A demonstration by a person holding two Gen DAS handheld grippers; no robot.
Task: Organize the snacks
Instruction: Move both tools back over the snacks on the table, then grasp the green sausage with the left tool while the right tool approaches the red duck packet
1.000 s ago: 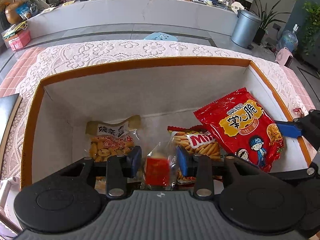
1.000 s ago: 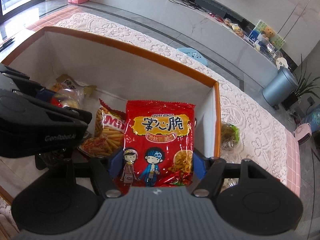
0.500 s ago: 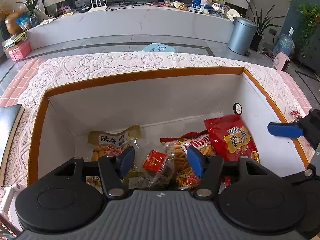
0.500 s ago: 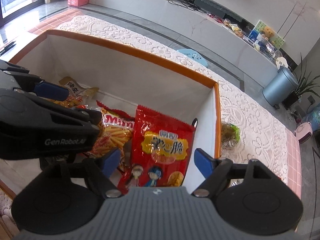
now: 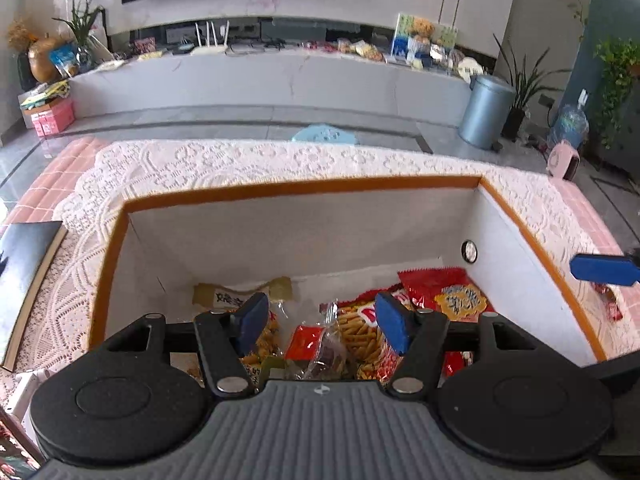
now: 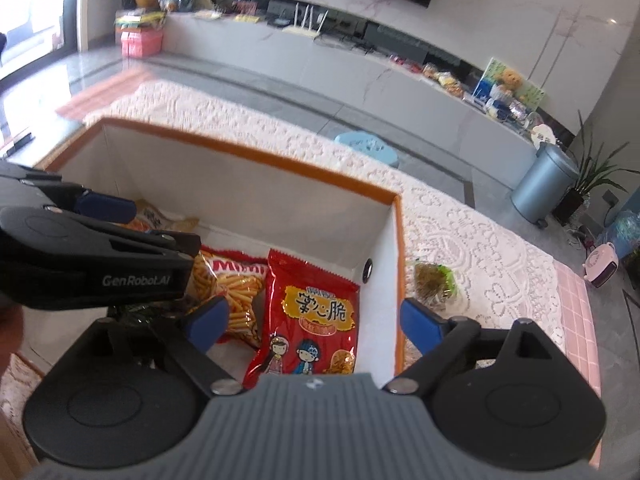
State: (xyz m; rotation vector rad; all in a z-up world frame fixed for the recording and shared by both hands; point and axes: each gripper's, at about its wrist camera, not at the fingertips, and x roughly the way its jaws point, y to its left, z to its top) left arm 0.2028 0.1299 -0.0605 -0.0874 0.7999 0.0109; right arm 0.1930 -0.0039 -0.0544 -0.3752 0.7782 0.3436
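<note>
A white box with an orange rim [image 5: 304, 188] [image 6: 256, 152] holds several snacks. A red chip bag [image 6: 316, 316] [image 5: 448, 296] lies at its right side, next to a bag of stick snacks [image 6: 232, 284] [image 5: 360, 332]. A small clear packet with a red label [image 5: 316, 348] lies in the middle, and a yellowish bag [image 5: 236, 300] at the left. My left gripper [image 5: 322, 326] is open and empty above the small packet. My right gripper [image 6: 316, 320] is open and empty above the red chip bag.
The box stands on a lace cloth [image 5: 240, 160]. A green-wrapped snack [image 6: 434, 280] lies on the cloth right of the box. A dark book [image 5: 24, 256] lies to the left. A small red wrapper [image 5: 610, 300] lies outside the right wall.
Both grippers opened and let go: the red chip bag and the small red-labelled packet dropped into the box. Both grippers then rose and drew back from the box.
</note>
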